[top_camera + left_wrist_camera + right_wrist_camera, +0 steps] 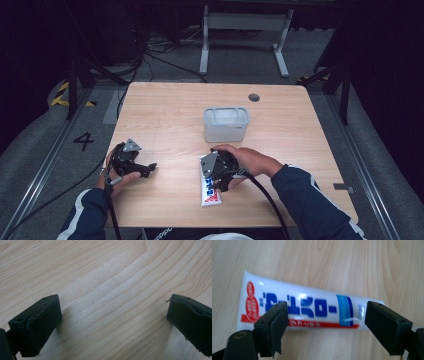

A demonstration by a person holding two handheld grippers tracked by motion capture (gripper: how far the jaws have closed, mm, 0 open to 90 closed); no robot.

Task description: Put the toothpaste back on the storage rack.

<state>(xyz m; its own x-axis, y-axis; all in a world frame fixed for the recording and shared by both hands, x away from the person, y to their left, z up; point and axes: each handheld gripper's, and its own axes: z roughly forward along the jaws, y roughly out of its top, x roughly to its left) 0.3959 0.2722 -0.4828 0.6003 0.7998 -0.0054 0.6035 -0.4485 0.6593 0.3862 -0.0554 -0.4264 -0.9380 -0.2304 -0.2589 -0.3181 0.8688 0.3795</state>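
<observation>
A: Toothpaste tube (304, 307), white with blue lettering and a red stripe, lies flat on the wooden table (165, 115), near the front edge, a bit right of the middle. In the high view the tube (210, 192) pokes out from under the right gripper (216, 186), with its flat crimped end toward the person.

B: Is the right gripper actually squeezing it?

A: Nope. In the right gripper view the two black jaws stand wide, spread along the tube's length, and their tips sit over the tube rather than pinching it. So it's released, nothing held. The right hand (247, 160) wraps around the gripper body, its cable trailing back toward the dark sleeve.

B: And the left one?

A: The left gripper (150, 167) sits well apart, over by the left edge of the table, in the left hand (120, 177). In the left gripper view (112, 322) the jaws are spread wide with just bare wood grain between them, so it's also released.

B: Anything else on the table?

A: A grey rectangular bin (226, 124) just behind the right hand, toward the middle of the table, plus a small dark round spot (254, 97) near the far edge.
</observation>
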